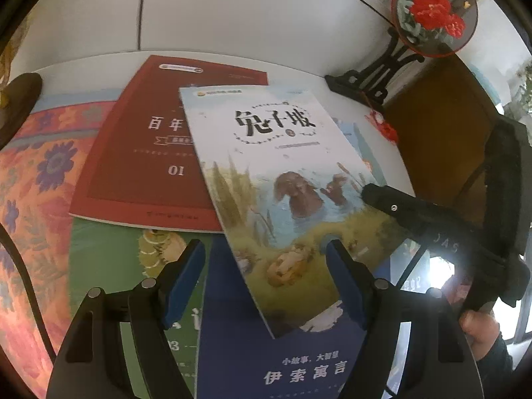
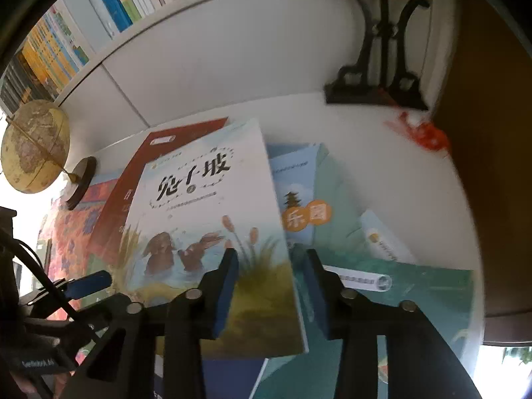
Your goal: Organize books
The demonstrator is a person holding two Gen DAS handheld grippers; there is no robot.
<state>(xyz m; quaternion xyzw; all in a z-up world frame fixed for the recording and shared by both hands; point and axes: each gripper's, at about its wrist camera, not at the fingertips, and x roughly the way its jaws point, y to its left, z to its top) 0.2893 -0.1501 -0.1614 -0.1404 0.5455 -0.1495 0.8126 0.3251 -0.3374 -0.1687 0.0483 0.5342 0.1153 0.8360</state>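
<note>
At the far left of the white table (image 2: 382,173), a globe (image 2: 35,146) stands on a dark round base, next to a floral orange cloth (image 1: 36,199). Right of the cloth lies a red book (image 1: 139,153), flat, with a green book (image 1: 109,266) nearer and a dark blue book (image 1: 282,365) beside that one. A pale rabbit book (image 1: 266,173) rests tilted across the red and blue covers, its near corner raised. The left gripper (image 1: 266,282) has its jaws spread wide on either side of that book's near end; the blue pads (image 1: 184,279) do not touch it. The right gripper (image 2: 271,292) straddles the rabbit book's right edge with its jaws partly apart; whether the pads press the cover cannot be told through the blur. Further right lie a teal book (image 2: 415,292) and a light blue book (image 2: 299,179) partly under the rabbit book. At the far right stands a black ornamental stand (image 1: 375,76) carrying a round fan (image 1: 432,13) with red flowers.
</note>
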